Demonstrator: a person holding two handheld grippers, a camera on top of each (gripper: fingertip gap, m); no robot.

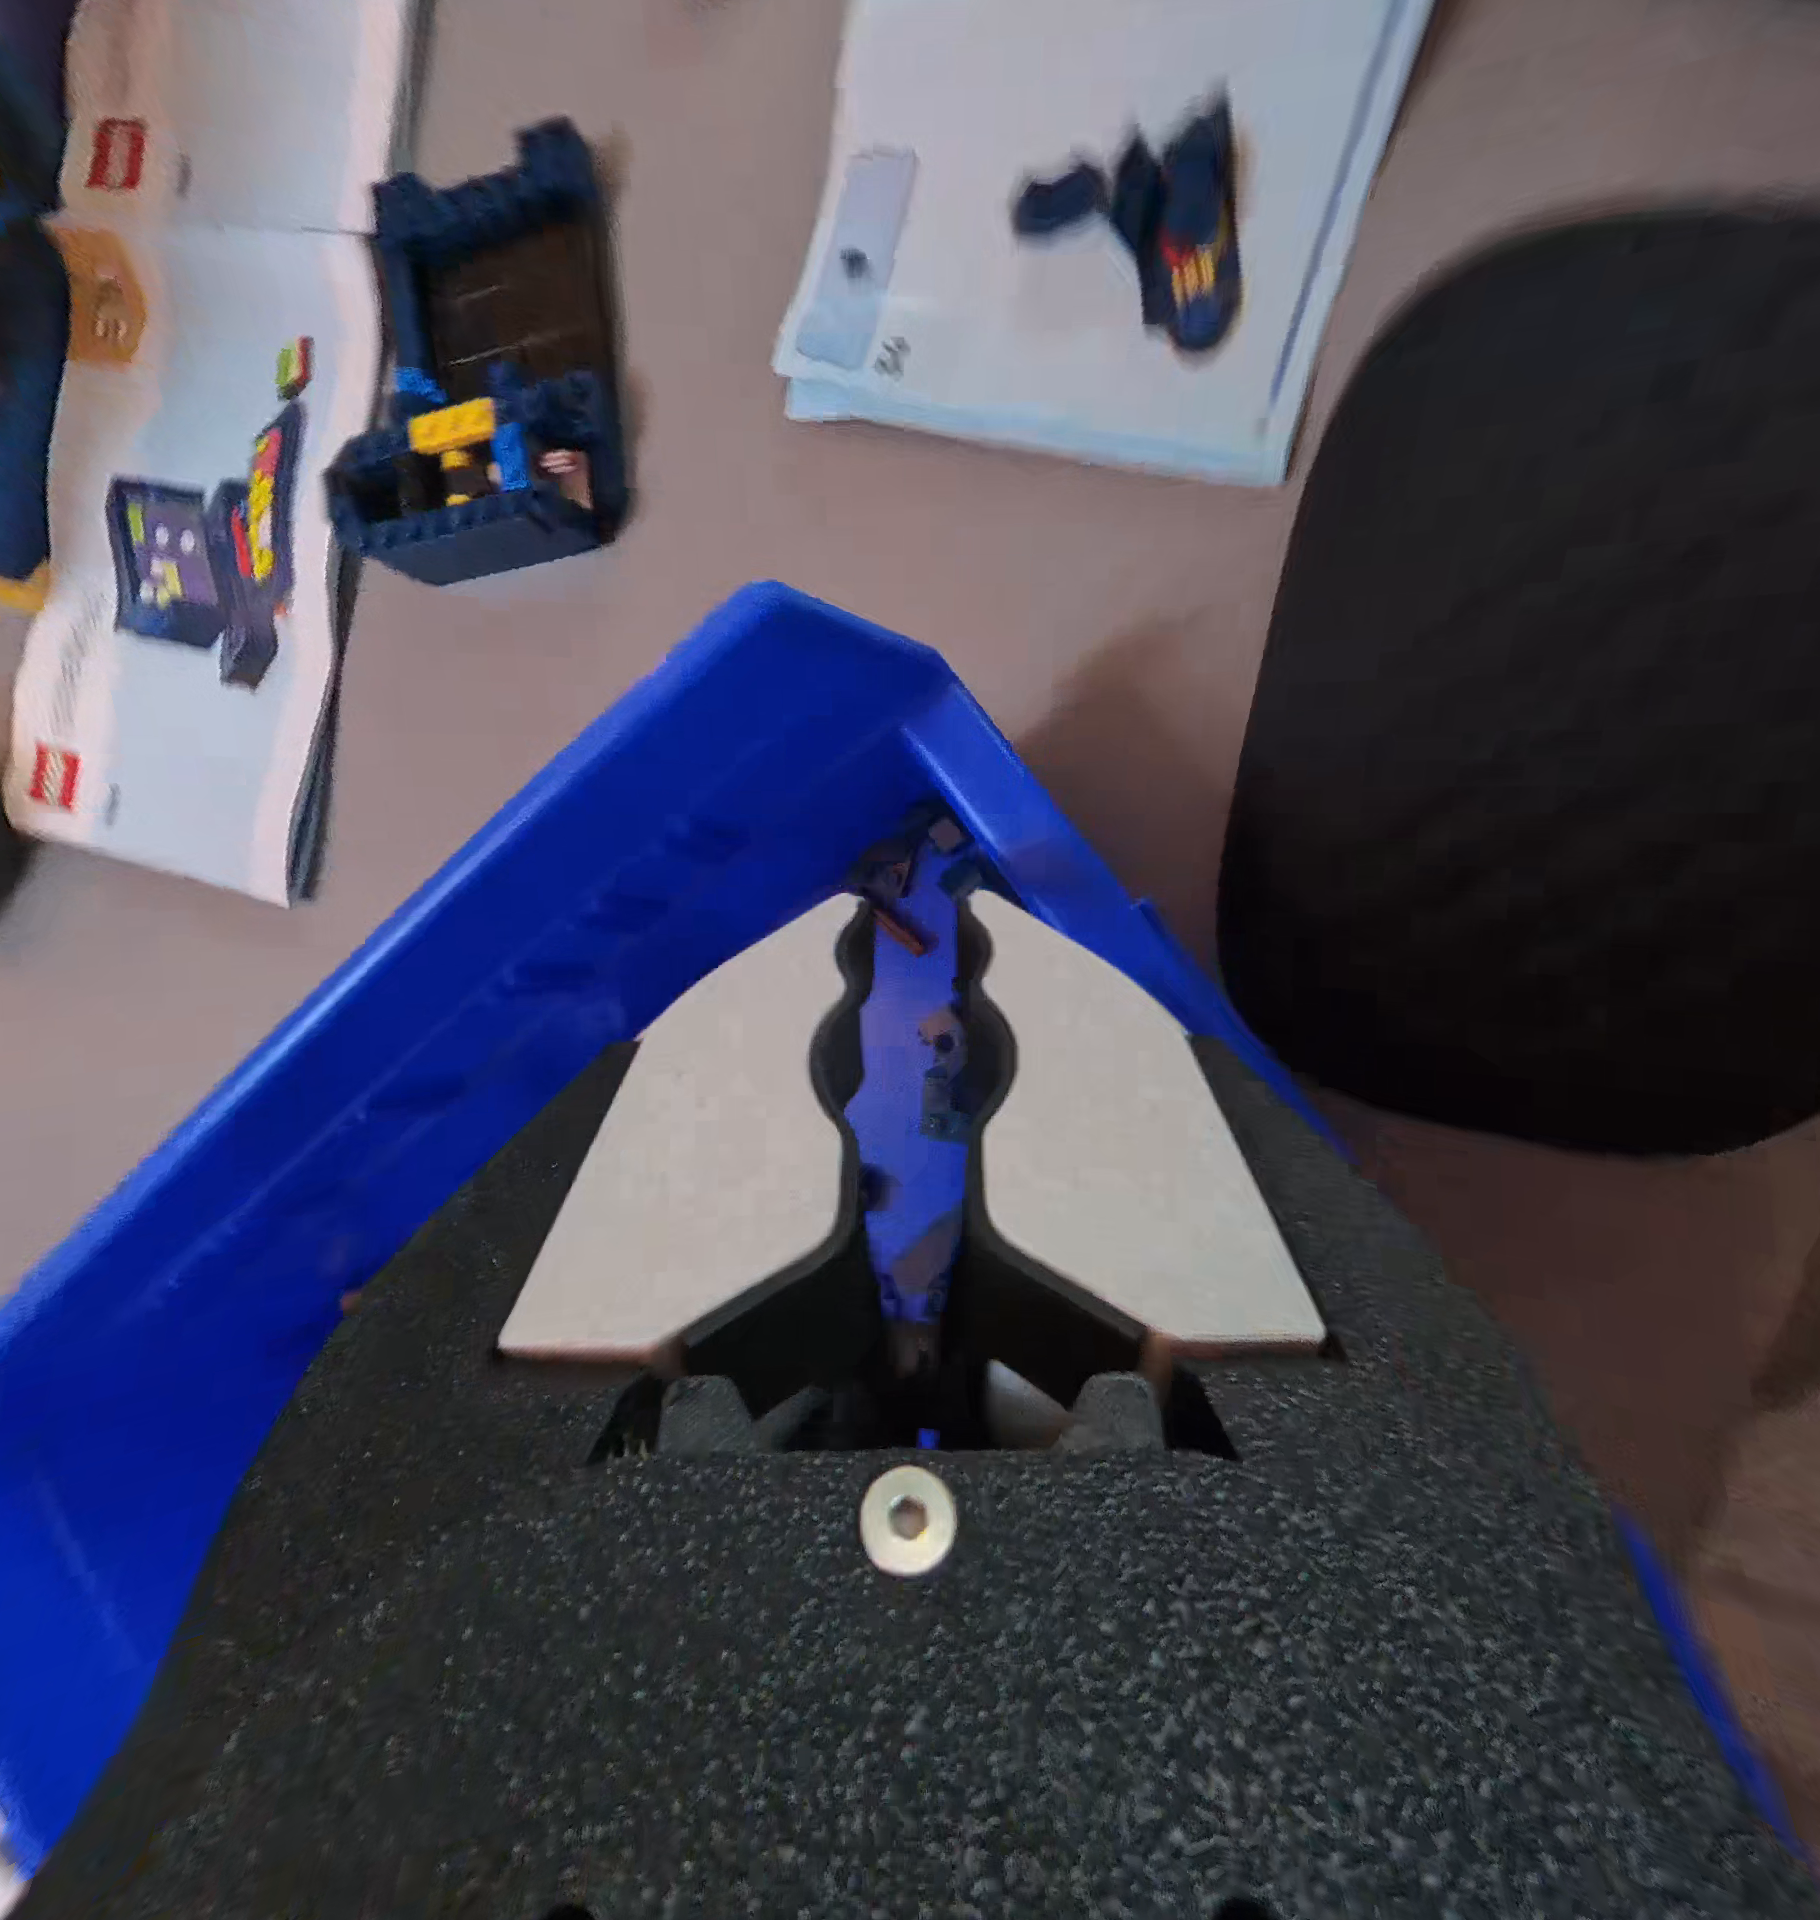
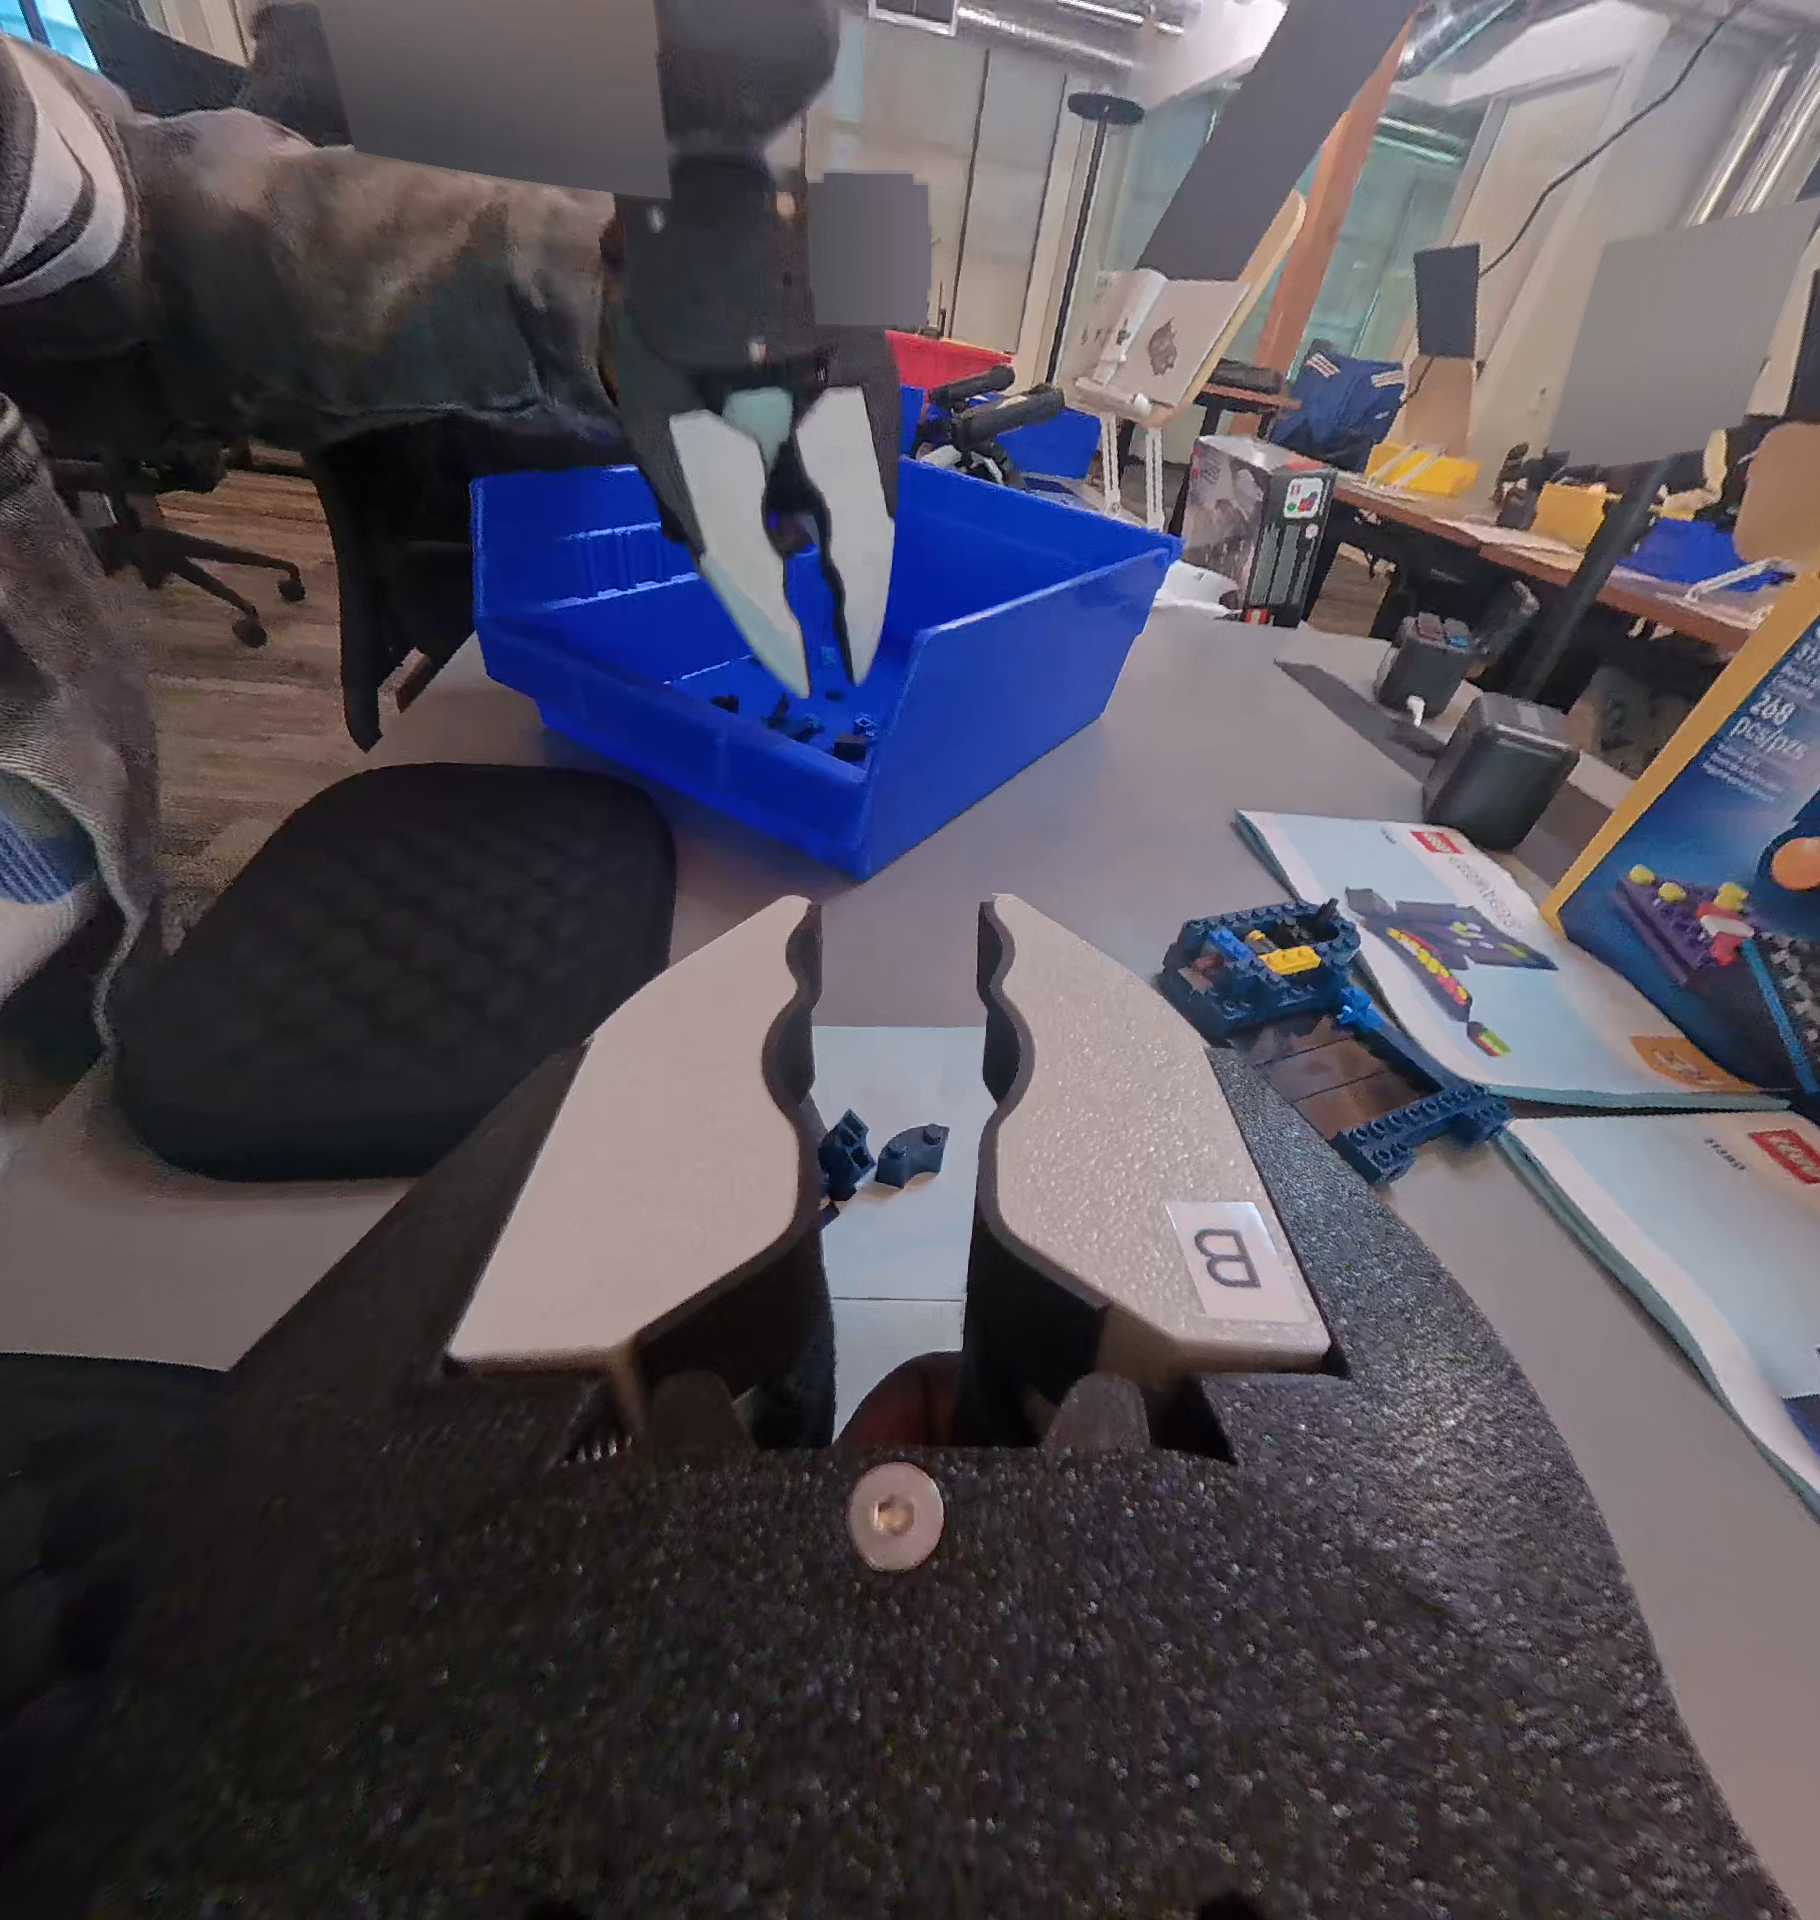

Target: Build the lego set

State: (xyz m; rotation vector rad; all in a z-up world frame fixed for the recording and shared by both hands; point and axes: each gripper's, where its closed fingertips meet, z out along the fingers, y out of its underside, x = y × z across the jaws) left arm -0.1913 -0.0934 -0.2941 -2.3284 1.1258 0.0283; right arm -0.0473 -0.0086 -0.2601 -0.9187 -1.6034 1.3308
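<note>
My left gripper (image 1: 911, 904) hangs inside a blue plastic bin (image 1: 573, 935), fingers close together with a narrow gap. Through the gap I see the bin floor and several small dark bricks (image 1: 937, 852). A small red-brown piece (image 1: 901, 930) lies by the left fingertip. The right wrist view shows this gripper (image 2: 831, 675) tips-down just above the bricks (image 2: 812, 727) in the bin (image 2: 989, 748), tips apart, nothing plainly pinched. My right gripper (image 2: 898, 914) is open and empty, low over a pale blue sheet (image 2: 885, 1247) with two dark blue bricks (image 2: 880, 1148) on it.
A black cushioned pad (image 2: 397, 966) lies left of the bin. A partly built dark blue brick model (image 2: 1270, 966) sits to the right beside open instruction booklets (image 2: 1457, 935) and a set box (image 2: 1737, 831). Two small dark boxes (image 2: 1498, 769) stand behind. A person's sleeve (image 2: 262, 312) reaches in. The left gripper's tips are roughly 20 centimeters from the right gripper's. My left gripper is the nearer one to the small red-brown piece (image 1: 901, 930): about 7 centimeters, against 20 centimeters.
</note>
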